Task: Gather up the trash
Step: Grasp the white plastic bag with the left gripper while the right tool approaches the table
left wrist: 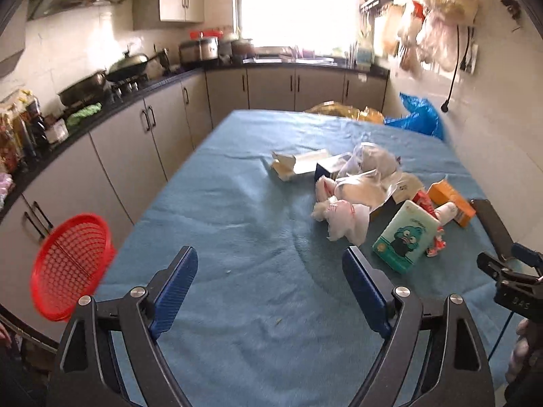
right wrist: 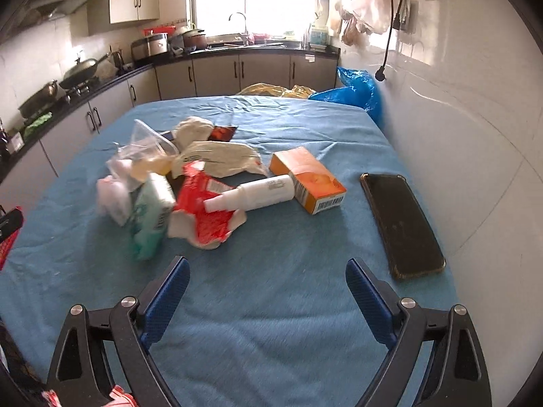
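A pile of trash lies on the blue-covered table (left wrist: 237, 203): crumpled white plastic bags (left wrist: 342, 213), a green tissue pack (left wrist: 404, 234), an orange box (right wrist: 307, 178), a white spray bottle (right wrist: 251, 195), a torn red wrapper (right wrist: 203, 217) and clear bags (right wrist: 146, 152). A red mesh basket (left wrist: 73, 266) hangs off the table's left edge. My left gripper (left wrist: 269, 285) is open and empty, near the table's front, left of the pile. My right gripper (right wrist: 268, 291) is open and empty, in front of the pile.
A black phone (right wrist: 402, 224) lies at the table's right side beside the tiled wall. A blue bag (right wrist: 356, 93) and a yellow bag (right wrist: 271, 90) sit at the far end. Kitchen cabinets and a stove with pans (left wrist: 101, 84) run along the left.
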{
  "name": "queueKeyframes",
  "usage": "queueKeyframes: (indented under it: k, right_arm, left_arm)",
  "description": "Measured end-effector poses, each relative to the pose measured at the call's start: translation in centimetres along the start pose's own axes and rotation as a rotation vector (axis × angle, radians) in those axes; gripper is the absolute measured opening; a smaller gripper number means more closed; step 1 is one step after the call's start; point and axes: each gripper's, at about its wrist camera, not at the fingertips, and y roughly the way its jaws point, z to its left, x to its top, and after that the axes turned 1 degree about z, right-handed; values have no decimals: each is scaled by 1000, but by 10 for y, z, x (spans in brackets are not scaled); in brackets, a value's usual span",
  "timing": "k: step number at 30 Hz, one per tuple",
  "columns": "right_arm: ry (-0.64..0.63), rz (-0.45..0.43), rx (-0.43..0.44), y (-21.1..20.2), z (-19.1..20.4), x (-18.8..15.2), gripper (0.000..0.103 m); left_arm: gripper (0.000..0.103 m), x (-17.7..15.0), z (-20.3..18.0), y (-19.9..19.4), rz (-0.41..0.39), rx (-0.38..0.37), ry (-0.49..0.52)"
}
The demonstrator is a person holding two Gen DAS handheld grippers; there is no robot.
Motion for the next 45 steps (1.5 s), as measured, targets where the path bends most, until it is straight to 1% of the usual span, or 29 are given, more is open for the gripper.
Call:
queueKeyframes:
  k: [4, 7, 12, 16, 19, 21, 24, 27, 30, 32, 33, 37, 41, 45]
  right_arm:
    - [9, -20, 10, -9, 3, -5, 95]
    - [12, -38, 24, -17, 7, -7, 95]
    - [29, -53, 52, -25, 12, -8, 94]
    - [22, -51, 63, -24, 15, -7, 93]
    - [24, -40, 77, -19, 16, -7, 89]
    - [29, -23, 95, -14, 15, -6, 81]
    - [37, 1, 135, -5, 14, -2, 75]
    - [25, -1, 176, 1, 15, 0, 75]
    - [5, -2, 230, 9, 20, 2, 75]
    - [5, -1, 264, 14, 23, 3, 75]
    - [6, -1, 282, 18, 24, 5, 75]
    - [9, -15, 284, 25, 23, 11, 74]
    - [46, -1, 295, 34, 13, 14, 69]
    - [72, 3, 314, 38, 4, 15, 69]
  left_arm:
    - [86, -3, 4, -22, -35, 10, 11]
    - [86, -5, 7, -30, -50, 23, 18]
    - [86, -8, 9, -25, -32, 29, 17]
    - [86, -10, 11, -18, -13, 36, 15]
    - [86, -10, 18, -8, 14, 33, 2]
    - [86, -8, 24, 0, 31, 27, -9]
    - [86, -2, 36, 14, 54, -1, -15]
    - [86, 4, 46, 31, 79, -40, -21]
    - [86, 11, 44, 49, 112, -92, -4]
    - [86, 15, 37, 58, 123, -128, 18]
    - [86, 18, 32, 64, 129, -157, 34]
    - [86, 29, 10, 82, 145, -242, 82]
    - [86, 38, -12, 100, 163, -287, 122]
    - [86, 46, -32, 120, 186, -321, 141]
